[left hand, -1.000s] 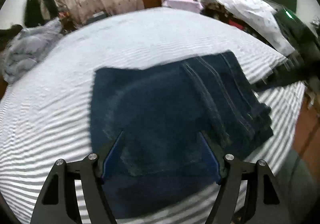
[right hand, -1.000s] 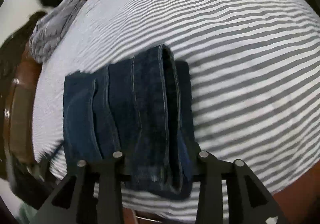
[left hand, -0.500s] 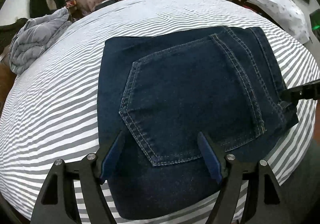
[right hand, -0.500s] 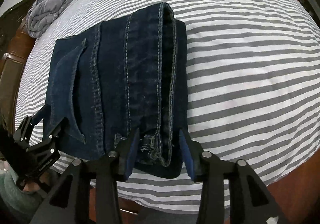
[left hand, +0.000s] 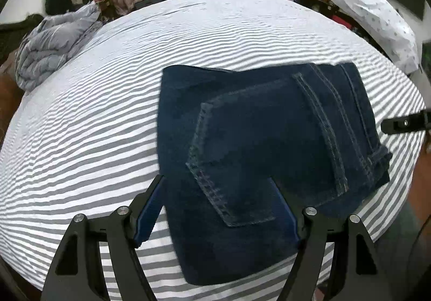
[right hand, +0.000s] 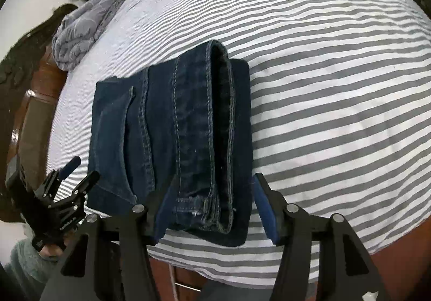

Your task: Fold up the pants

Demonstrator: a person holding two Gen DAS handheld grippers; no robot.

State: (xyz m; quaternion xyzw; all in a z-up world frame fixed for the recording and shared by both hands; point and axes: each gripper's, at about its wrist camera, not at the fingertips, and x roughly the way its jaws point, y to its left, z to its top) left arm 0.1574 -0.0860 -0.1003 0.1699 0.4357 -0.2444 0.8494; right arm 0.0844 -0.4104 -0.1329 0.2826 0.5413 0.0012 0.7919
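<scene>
The pants (left hand: 269, 144) are dark blue denim, folded into a compact rectangular stack. The stack lies flat on the striped bed sheet (left hand: 107, 112), close to the near edge of the bed. In the left wrist view it occupies the centre and the 3 o'clock side. A back pocket (left hand: 237, 161) with pale stitching faces up. In the right wrist view the waistband end (right hand: 218, 139) of the stack faces the camera, with the layered edges visible.

The left gripper (left hand: 218, 206) sits low over the near left corner of the stack. Its jaws are spread wide. One blue pad (left hand: 149, 214) lies over bare sheet at 7 o'clock. The other finger stands over the denim at 5 o'clock. No fabric is pinched.

The right gripper (right hand: 212, 204) sits over the near end of the waistband fold. Its jaws have just been opening and now stand spread. The folded edge lies between the pads (right hand: 265, 209), and neither pad presses on it.

A crumpled grey quilt (left hand: 54, 39) lies at 10 o'clock on the far left corner of the bed, well apart from the pants. A patterned white pillow (left hand: 377, 18) rests at 2 o'clock beyond the bed. A hand (right hand: 51, 247) grips the left gripper's handle at 8 o'clock in the right wrist view.
</scene>
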